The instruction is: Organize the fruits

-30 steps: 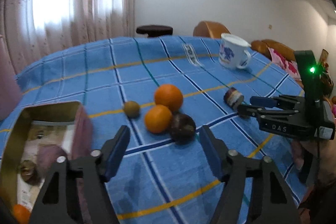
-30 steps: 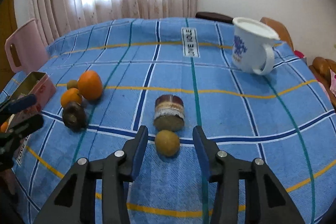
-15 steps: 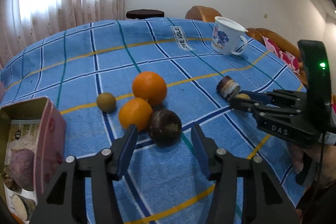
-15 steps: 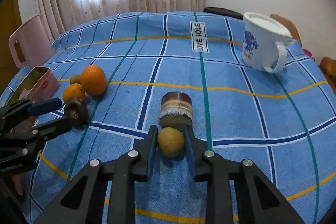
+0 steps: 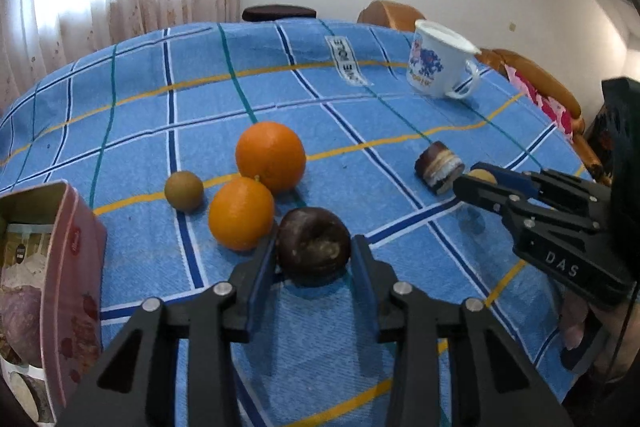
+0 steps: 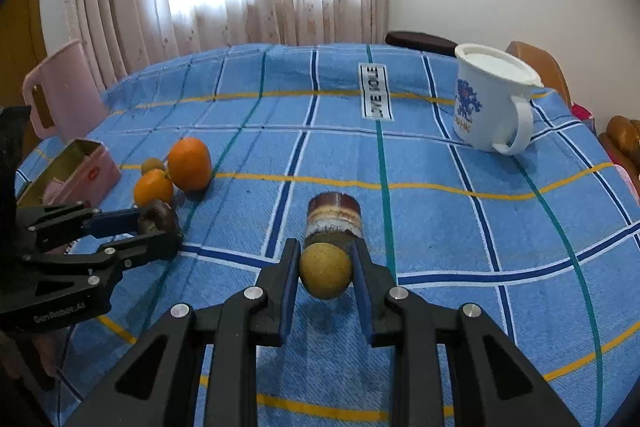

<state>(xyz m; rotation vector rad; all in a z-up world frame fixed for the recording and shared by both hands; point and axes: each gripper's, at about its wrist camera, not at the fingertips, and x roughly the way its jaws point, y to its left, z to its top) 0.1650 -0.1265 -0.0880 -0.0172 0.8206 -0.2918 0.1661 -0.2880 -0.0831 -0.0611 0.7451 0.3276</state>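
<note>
My left gripper is shut on a dark purple-brown round fruit that rests on the blue checked tablecloth. Just beyond it lie a small orange, a bigger orange and a small brown-green fruit. My right gripper is shut on a small yellow-brown round fruit, held a little above the cloth, its shadow beneath. In the right wrist view the left gripper grips the dark fruit at the left.
A pink tin box with packets inside stands at the left. A layered brown cylinder lies just beyond the yellow fruit. A white mug stands at the far right, a pink jug at the far left. Chairs ring the table.
Both grippers moved forward and closed: the left one on the dark fruit, the right one on the yellow-brown fruit, which has risen slightly.
</note>
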